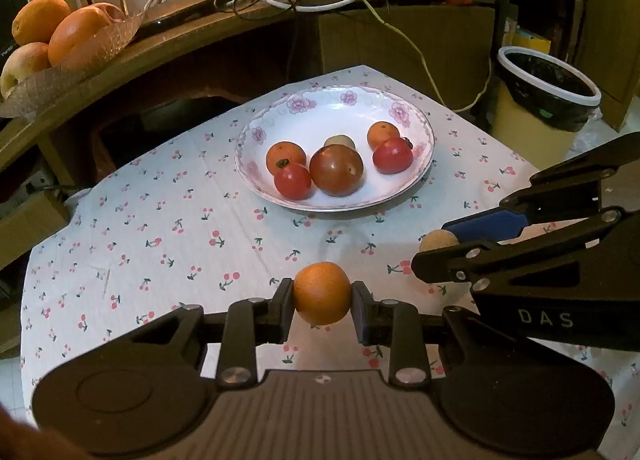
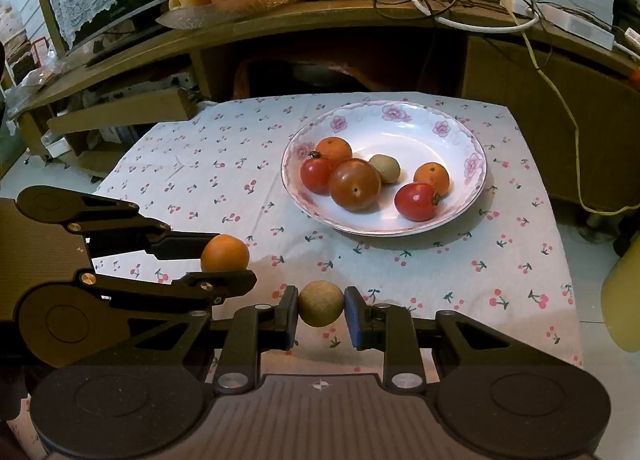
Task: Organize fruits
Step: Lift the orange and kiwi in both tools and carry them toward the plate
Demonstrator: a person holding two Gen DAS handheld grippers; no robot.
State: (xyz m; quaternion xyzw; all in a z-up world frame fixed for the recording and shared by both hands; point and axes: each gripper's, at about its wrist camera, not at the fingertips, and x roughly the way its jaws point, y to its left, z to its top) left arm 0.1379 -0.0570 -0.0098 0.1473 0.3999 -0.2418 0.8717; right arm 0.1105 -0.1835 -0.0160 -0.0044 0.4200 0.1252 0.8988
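While the left gripper [image 1: 322, 296] pinches a small orange [image 1: 322, 292] and the right gripper [image 2: 321, 310] pinches a little tan fruit [image 2: 321, 308] above the table [image 1: 160, 244], both look light, round and easy to squash, so a soft hold at the widest part seems best.

I count one plate [image 2: 384, 227] with six fruits: two small oranges [image 2: 334, 151], two red tomatoes [image 2: 416, 201], one big brownish tomato [image 2: 355, 184], one kiwi [image 2: 385, 168].
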